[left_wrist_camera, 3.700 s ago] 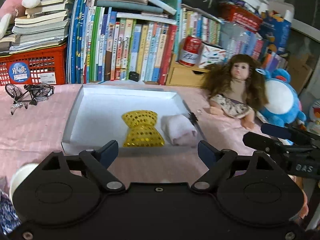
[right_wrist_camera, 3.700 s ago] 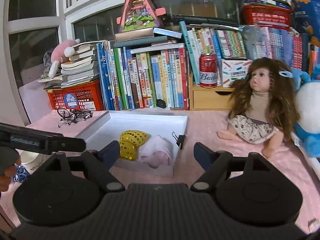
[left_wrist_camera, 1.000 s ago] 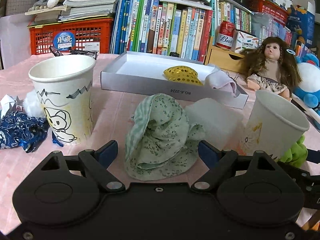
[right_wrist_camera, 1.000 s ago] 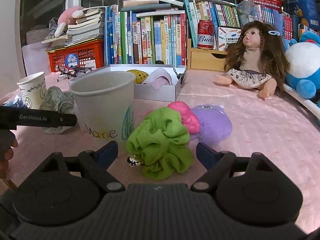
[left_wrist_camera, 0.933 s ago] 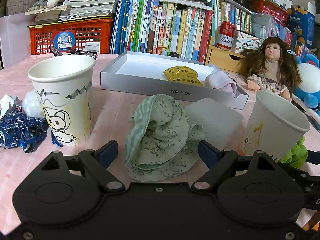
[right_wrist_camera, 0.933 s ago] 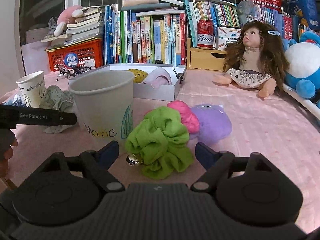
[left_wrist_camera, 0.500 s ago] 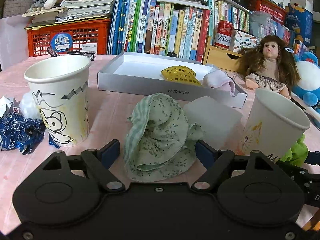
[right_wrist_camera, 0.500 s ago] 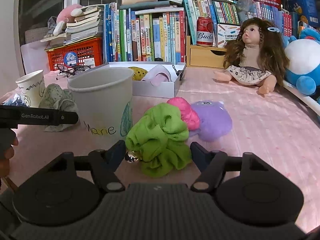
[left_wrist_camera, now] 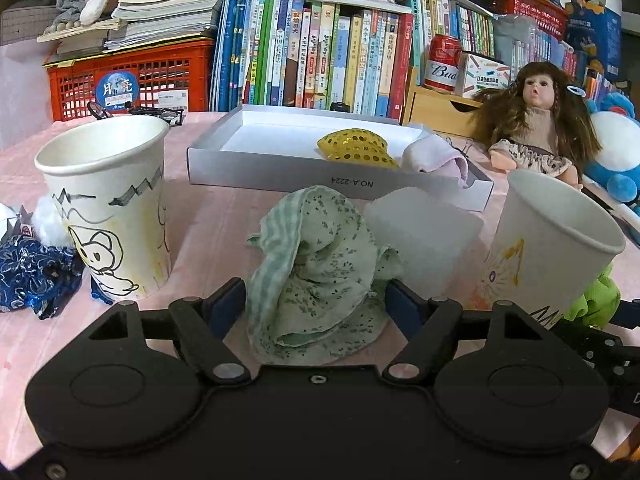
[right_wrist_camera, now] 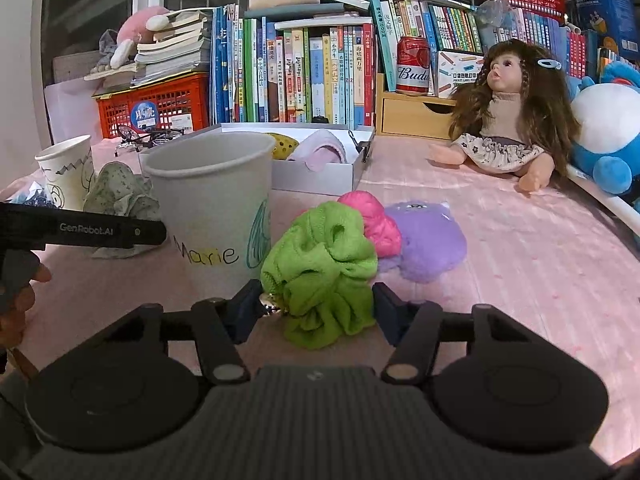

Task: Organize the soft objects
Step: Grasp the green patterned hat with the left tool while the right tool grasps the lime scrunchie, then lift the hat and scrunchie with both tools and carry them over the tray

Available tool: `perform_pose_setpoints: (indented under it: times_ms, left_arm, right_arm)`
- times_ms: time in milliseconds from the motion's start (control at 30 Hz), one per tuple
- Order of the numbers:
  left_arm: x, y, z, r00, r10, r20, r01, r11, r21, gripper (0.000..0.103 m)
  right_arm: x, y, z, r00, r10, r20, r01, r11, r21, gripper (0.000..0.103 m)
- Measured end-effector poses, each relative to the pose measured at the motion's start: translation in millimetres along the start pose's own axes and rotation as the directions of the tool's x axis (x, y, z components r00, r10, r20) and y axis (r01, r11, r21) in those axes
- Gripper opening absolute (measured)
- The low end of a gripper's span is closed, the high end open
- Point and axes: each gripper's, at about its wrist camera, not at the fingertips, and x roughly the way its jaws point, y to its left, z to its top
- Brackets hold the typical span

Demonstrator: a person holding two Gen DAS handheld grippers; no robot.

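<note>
Two grippers have just been closing, each on a soft bundle on the pink tablecloth (right_wrist_camera: 520, 248): the left gripper (left_wrist_camera: 312, 304) brackets a crumpled pale-green cloth (left_wrist_camera: 316, 272), its pads at the folds; the right gripper (right_wrist_camera: 316, 308) brackets a lime-green scrunchie (right_wrist_camera: 320, 264), pads touching its sides.

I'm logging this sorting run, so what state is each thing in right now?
left gripper: jaws just closing around the pale green cloth, pads touching its sides
right gripper: jaws just closing, pads at the green scrunchie
white box: open, holds yellow spotted piece and pink cloth
cat cup: upright
Marie cup: upright
Budweiser can: upright
</note>
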Motion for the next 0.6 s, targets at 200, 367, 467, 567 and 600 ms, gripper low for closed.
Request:
perform_pose_setpoints:
  times_ms: [200,367,467,567,600]
  left_arm:
    - [0,3,3,1.0,-0.021,-0.009,0.021,1.0,-0.015,0.05]
    - [-4,9,4,0.998,-0.062,-0.018,0.061,0.996,-0.062,0.031]
    - [-9,9,3,0.997,-0.074,-0.012,0.073,0.996,-0.058,0.029]
    - [-17,6,2,0.997,-0.076,0.008,0.076,0.997,-0.029,0.029]
    - [-20,4,2,0.997,-0.076,0.016,0.076,0.997,-0.02,0.029]
  right_arm:
    - [-4,0,0,1.0,0.002,0.014,-0.002,1.0,0.015,0.058]
    - [-10,1,1,1.0,0.001,0.026,-0.001,1.0,0.011,0.047]
    - [-15,3,3,0.999,-0.007,0.036,0.007,1.0,0.01,0.041]
    - [-19,4,5,0.999,-0.009,0.051,0.009,1.0,0.011,0.038]
    - [-20,5,5,0.998,-0.008,0.056,0.007,1.0,0.01,0.038]
